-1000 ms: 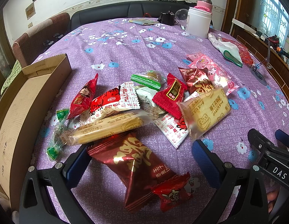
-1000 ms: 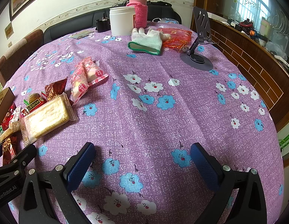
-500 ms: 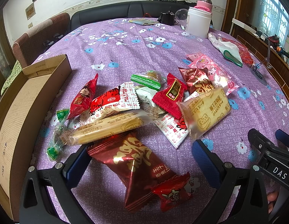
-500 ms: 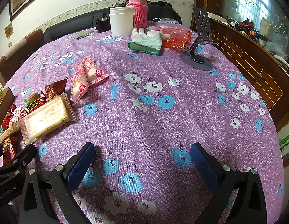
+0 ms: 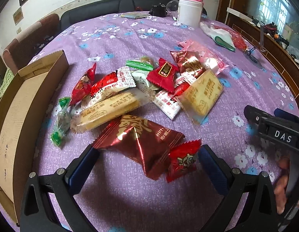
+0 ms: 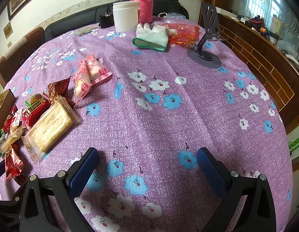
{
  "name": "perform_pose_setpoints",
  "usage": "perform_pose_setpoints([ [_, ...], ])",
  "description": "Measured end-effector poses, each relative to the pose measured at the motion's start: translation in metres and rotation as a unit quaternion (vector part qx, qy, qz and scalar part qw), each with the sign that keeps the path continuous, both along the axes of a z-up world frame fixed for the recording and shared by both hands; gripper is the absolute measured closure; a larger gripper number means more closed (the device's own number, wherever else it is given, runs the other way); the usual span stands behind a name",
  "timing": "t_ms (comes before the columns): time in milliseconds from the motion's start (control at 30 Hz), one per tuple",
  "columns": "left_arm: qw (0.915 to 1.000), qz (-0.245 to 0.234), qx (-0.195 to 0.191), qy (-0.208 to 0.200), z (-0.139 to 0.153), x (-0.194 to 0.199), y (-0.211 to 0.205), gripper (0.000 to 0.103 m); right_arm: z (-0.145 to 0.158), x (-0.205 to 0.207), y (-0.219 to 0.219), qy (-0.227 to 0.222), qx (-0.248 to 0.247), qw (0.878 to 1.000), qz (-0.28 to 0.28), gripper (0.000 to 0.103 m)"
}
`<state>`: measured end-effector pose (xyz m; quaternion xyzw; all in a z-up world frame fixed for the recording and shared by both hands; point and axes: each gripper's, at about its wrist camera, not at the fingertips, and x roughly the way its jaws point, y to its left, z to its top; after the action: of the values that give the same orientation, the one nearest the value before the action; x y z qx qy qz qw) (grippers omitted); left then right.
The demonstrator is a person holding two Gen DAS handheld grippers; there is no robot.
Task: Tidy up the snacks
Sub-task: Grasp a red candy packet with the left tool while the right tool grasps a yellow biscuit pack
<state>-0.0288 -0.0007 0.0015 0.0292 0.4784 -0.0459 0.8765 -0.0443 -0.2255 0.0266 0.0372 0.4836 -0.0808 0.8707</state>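
Left gripper (image 5: 147, 155) has backed off and lifted a little versus half a second ago: the pile sits further up its view, and the big dark-red foil pack (image 5: 138, 141) now lies fully ahead of the fingertips rather than between them. Some motion blur at the edges, so I read it as mid-move. Right gripper (image 6: 147, 159) view is unchanged; it hangs over bare purple tablecloth (image 6: 188, 116).

Fingers: both pairs spread wide, nothing pinched. Left blue pads (image 5: 82, 166) flank the near end of the dark-red pack and the small red packet (image 5: 183, 159) beside it, apart from both as far as I can tell.

Snacks are all on the cloth in one loose heap at table centre: long biscuit pack (image 5: 109, 112), square biscuit pack (image 5: 201, 94), red and green wrappers overlapping. Pink packs (image 6: 91, 77) lie at the heap's far edge. Cardboard box (image 5: 24, 106) sits open at the left, and what I can see of it is empty.

My read: no sorting done yet. Left side looks to be lining up on the dark-red pack, the nearest and least tangled pick. Risk is dragging the small red packet along with it.
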Motion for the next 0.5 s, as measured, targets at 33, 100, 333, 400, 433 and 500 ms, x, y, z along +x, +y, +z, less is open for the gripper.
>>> perform_pose_setpoints([
  [33,1.0000,0.000,0.001,0.000,0.000,0.000,-0.001,0.000,0.000,0.000,0.000,0.001,0.000,1.000,0.001,0.001],
  [100,1.0000,0.000,0.003,0.000,0.000,-0.002,-0.001,0.000,-0.001,0.000,0.000,0.000,-0.002,1.000,-0.001,0.001],
  [333,0.9968,-0.033,-0.062,-0.039,0.019,-0.027,0.014,0.000,-0.002,0.000,0.001,-0.008,-0.004,1.000,-0.008,0.001],
  [400,0.9936,-0.032,-0.073,-0.081,0.036,-0.044,0.023,0.000,-0.002,0.000,0.001,-0.008,-0.004,1.000,-0.010,0.001],
  [433,0.9909,-0.031,-0.078,-0.105,0.046,-0.054,0.029,0.000,-0.002,0.000,0.001,-0.008,-0.004,1.000,-0.010,0.001],
  [500,0.9842,-0.014,-0.073,-0.161,0.068,-0.075,0.044,0.000,-0.002,0.000,0.002,-0.008,-0.005,1.000,-0.011,0.001],
])
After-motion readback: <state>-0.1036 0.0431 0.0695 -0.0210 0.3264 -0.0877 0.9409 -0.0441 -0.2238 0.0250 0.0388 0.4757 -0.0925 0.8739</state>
